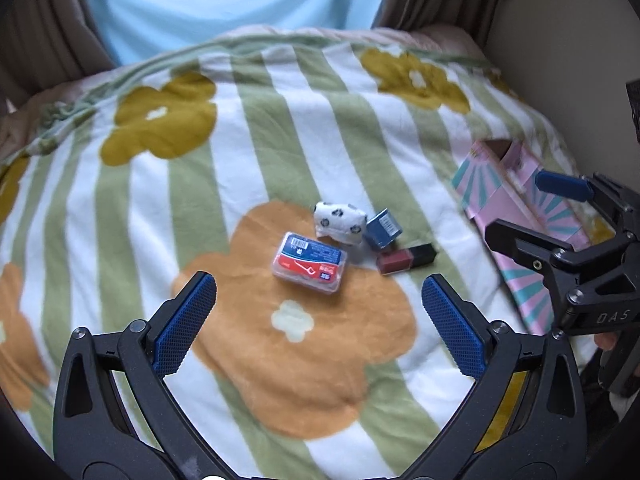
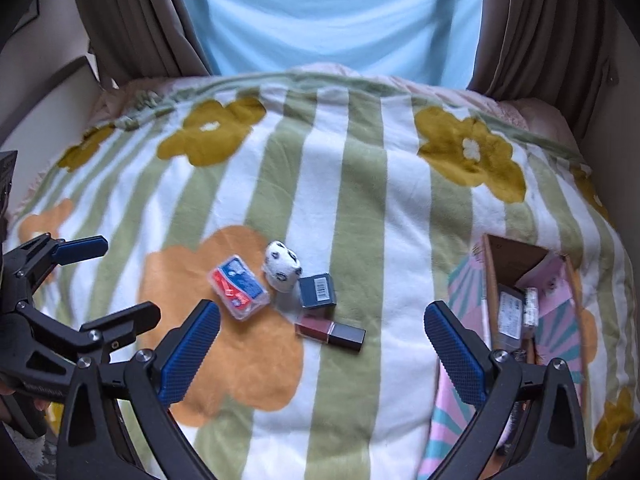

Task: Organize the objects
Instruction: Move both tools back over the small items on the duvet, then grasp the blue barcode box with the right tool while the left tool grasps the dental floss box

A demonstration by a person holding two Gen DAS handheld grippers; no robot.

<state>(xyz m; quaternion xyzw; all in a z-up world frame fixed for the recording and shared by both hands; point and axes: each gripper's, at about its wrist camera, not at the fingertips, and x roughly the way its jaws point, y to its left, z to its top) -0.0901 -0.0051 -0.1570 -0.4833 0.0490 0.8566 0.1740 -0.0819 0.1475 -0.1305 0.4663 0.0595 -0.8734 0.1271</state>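
Observation:
Four small items lie close together on a flowered blanket [image 1: 280,128]: a clear plastic case with a red and blue label [image 1: 310,262] [image 2: 239,293], a white rolled cloth with dark prints [image 1: 340,222] [image 2: 282,266], a small blue box [image 1: 383,228] [image 2: 317,290], and a dark red tube with a black cap [image 1: 406,259] [image 2: 330,330]. My left gripper [image 1: 320,282] [image 2: 120,280] hovers open just short of the case. My right gripper [image 2: 322,312] [image 1: 520,208] is open too, above the tube, holding nothing.
An open pink box with teal rays [image 1: 516,200] [image 2: 556,280] lies at the right edge of the blanket, with a few items inside [image 2: 512,316]. Brown curtains [image 2: 132,20] flank a light blue cloth [image 2: 328,12] at the back. A wall [image 1: 560,40] stands on the right.

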